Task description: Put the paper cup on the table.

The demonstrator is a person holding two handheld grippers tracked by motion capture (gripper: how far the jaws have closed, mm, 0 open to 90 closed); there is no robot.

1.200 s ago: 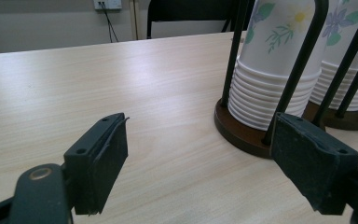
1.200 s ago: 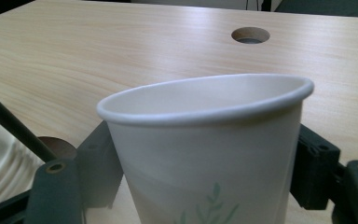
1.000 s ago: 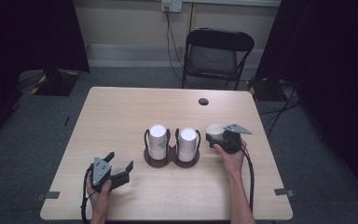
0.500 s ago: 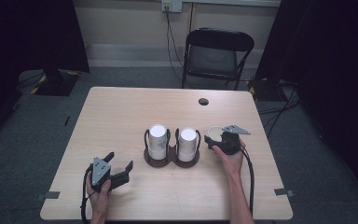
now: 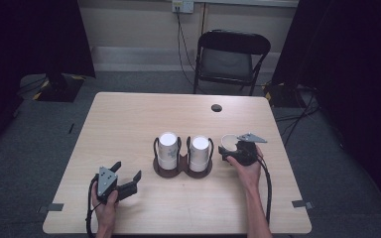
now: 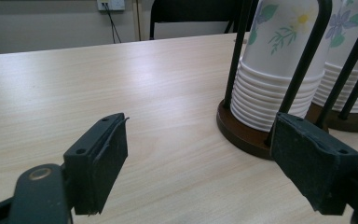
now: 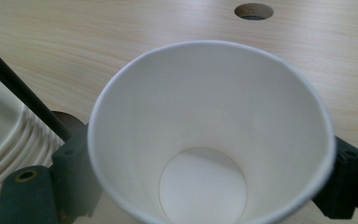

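A single white paper cup [image 7: 209, 135] stands mouth up between the jaws of my right gripper [image 7: 212, 158], right of the cup holder. Those jaws have just been opening and now stand wide on either side of the cup's wall. From above, the cup [image 5: 229, 142] sits just ahead of the right gripper [image 5: 232, 150]. Two stacks of flower-printed paper cups [image 5: 167, 148] [image 5: 199, 151] stand upside down in a dark holder [image 5: 181, 170] with black wire posts at the table's middle. My left gripper [image 5: 127, 171] rests open near the front left, its jaws [image 6: 203, 135] pointing toward the left stack [image 6: 275, 65], with nothing between them.
The wooden table [image 5: 129, 124] has a round cable hole [image 5: 217, 107] at the back right. A black folding chair [image 5: 230, 59] stands behind the table. Cables trail from both grippers over the front edge.
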